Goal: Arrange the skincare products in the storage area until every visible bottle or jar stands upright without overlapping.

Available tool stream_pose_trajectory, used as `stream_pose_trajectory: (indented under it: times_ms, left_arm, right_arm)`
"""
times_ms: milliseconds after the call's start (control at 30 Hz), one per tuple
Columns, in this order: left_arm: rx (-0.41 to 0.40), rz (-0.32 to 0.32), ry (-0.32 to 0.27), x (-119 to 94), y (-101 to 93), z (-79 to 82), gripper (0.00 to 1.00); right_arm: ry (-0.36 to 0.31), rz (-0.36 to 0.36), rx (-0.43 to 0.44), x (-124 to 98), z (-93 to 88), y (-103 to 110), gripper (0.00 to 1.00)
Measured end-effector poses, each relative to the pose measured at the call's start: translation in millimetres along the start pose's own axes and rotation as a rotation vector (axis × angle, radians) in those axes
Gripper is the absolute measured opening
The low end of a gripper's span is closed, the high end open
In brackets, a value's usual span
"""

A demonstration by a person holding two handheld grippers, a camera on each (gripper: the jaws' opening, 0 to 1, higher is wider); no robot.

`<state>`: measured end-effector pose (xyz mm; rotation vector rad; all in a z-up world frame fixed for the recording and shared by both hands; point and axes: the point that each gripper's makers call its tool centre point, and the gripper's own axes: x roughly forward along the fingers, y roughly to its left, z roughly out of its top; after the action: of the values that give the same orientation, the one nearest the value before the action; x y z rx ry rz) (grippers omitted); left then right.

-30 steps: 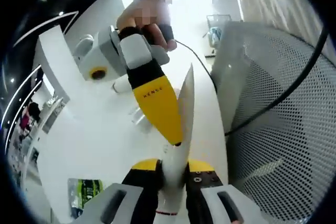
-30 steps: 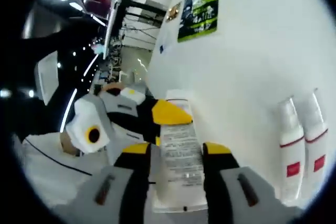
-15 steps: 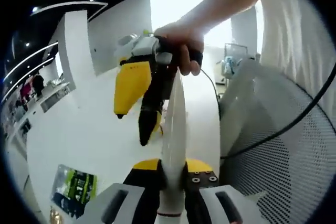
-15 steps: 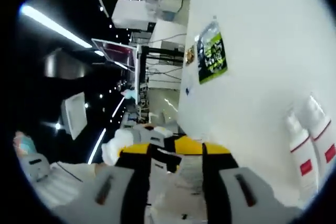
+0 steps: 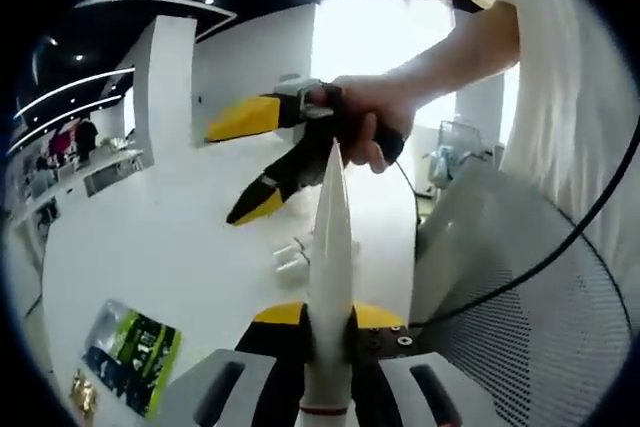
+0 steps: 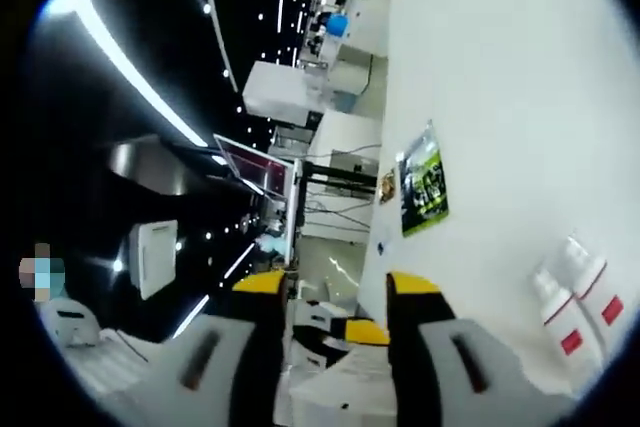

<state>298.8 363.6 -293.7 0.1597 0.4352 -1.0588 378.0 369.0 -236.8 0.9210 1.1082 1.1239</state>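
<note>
Left gripper view: left gripper point(image 5: 328, 332) pinches a white tube point(image 5: 329, 247) edge-on between its jaws; right gripper point(image 5: 262, 159), spread and empty, hovers beyond. A thin grip risks slipping.

It looks like a large open office or lab hall, with a dark ceiling crossed by long light strips point(image 6: 130, 67), rows of desks with monitors point(image 6: 262, 165) and cables behind, and a broad white counter point(image 5: 190, 247) beside a mesh chair point(image 5: 520, 287).
</note>
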Motion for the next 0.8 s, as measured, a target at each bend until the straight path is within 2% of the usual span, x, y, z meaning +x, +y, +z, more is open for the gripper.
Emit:
stream_pose_trajectory:
  times_ms: [133,167,233,300,500,733,800]
  left_arm:
    - [-0.033,0.011,-0.038,-4,1.1,7.6,0.15]
    - [-0.078,0.027,-0.089,-10,4.5,17.8,0.15]
    - [-0.105,0.038,-0.117,-13,8.0,22.7,0.15]
    - [-0.136,0.043,-0.147,-18,11.3,28.9,0.15]
    - [-0.189,0.04,-0.23,-30,16.4,48.1,0.15]
    - [-0.213,0.046,-0.256,-30,18.7,52.7,0.15]
    - [-0.256,0.051,-0.283,-31,21.2,56.2,0.15]
  right_arm:
    - [-0.029,-0.006,-0.013,-7,3.6,0,0.41]
    - [-0.066,-0.003,-0.022,-13,7.1,2,0.41]
    - [-0.092,-0.01,-0.035,-17,9.6,2,0.41]
    - [-0.147,-0.055,-0.1,-24,17.6,-2,0.41]
    - [-0.159,-0.05,-0.111,-34,14.5,1,0.43]
    - [-0.186,-0.044,-0.122,-40,19.0,5,0.44]
    - [-0.225,-0.028,-0.125,-47,27.2,9,0.44]
